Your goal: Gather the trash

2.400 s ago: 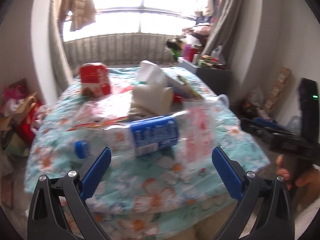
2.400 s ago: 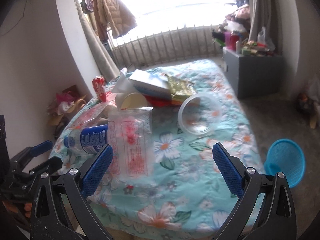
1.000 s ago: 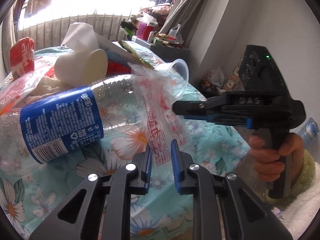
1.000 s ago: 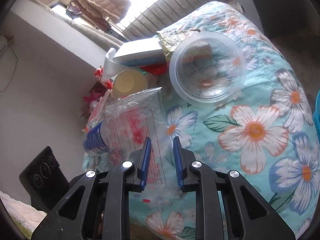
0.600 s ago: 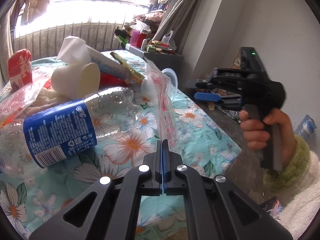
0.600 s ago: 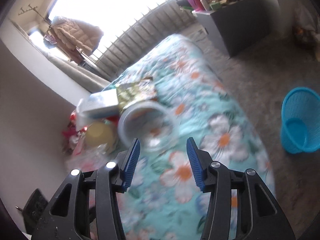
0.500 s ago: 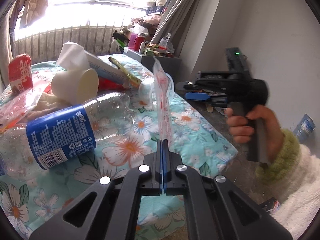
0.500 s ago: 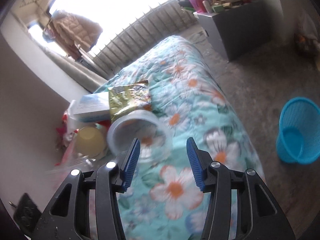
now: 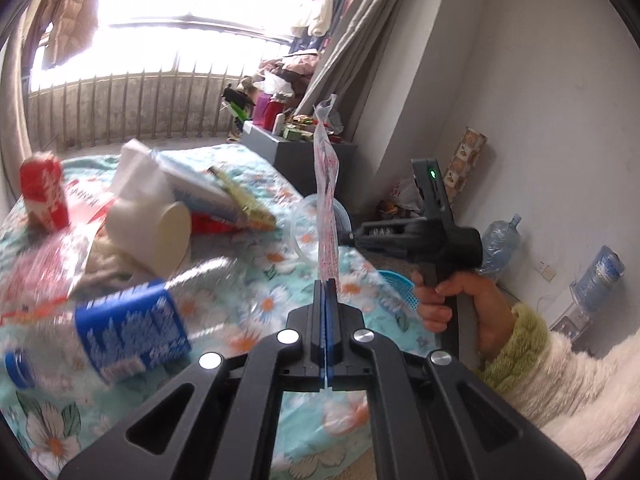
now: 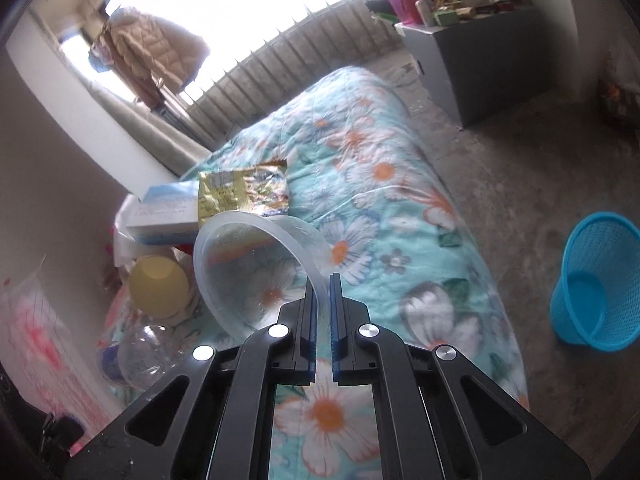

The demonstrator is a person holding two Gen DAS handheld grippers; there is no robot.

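Now left gripper pinches clear plastic bag, lifted upright above the bed; right gripper clamps rim of clear bowl, w/ blue basket on floor.

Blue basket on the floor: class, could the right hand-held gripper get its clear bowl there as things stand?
Probably yes: the right hand-held gripper grips the clear bowl's rim, and bare floor surrounds the blue basket.

**Blown-out window, soft daylight, fisheye bending**

Daylight floods from the window ahead of both grippers, overexposed to white. The plastic bottle left of the left gripper is motion-blurred. Frame edges curve and darken into black corners.
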